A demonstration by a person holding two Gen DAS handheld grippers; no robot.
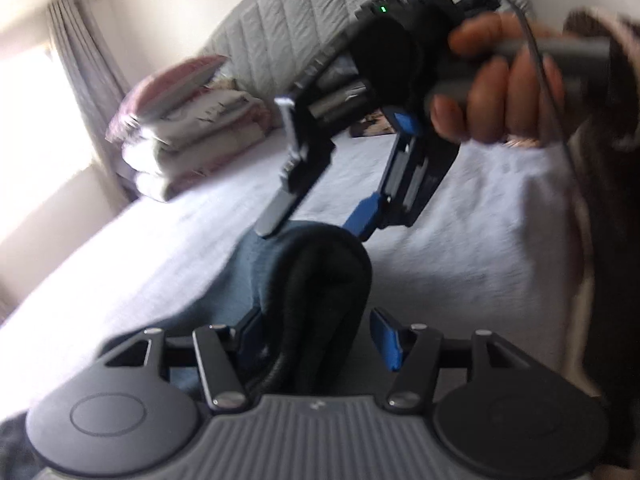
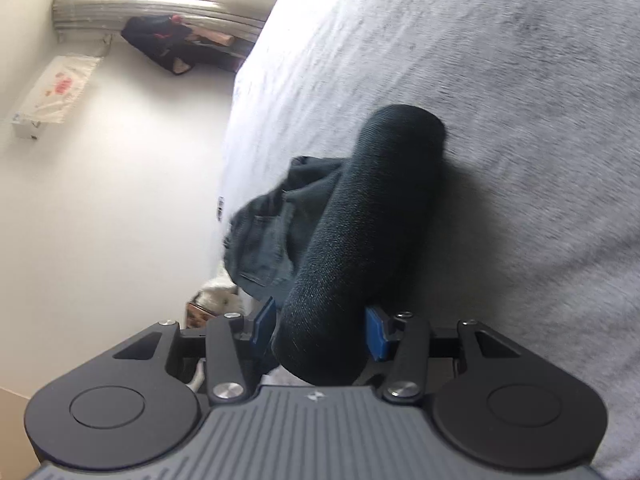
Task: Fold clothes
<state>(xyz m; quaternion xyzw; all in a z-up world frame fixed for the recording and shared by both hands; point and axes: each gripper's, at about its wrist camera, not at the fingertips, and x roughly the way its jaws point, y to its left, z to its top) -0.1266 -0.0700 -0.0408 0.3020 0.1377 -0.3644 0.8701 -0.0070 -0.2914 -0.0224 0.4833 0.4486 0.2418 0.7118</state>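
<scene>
Right gripper [image 2: 318, 332] clamps dark rolled garment [image 2: 360, 240] over bed [image 2: 520, 120]

No text, label, brand or number can be read in either view. The grey ribbed housing [image 1: 316, 440] of the left gripper carries only a small pale emblem [image 1: 315, 406] at its front edge, too small to make out, and the right gripper's housing [image 2: 316, 436] bears the same kind of mark [image 2: 315, 397]. A white cloth [image 2: 56, 88] hanging against the wall has a red printed pattern, blurred beyond reading. A small green light [image 1: 383, 9] glows on the right gripper's body
</scene>
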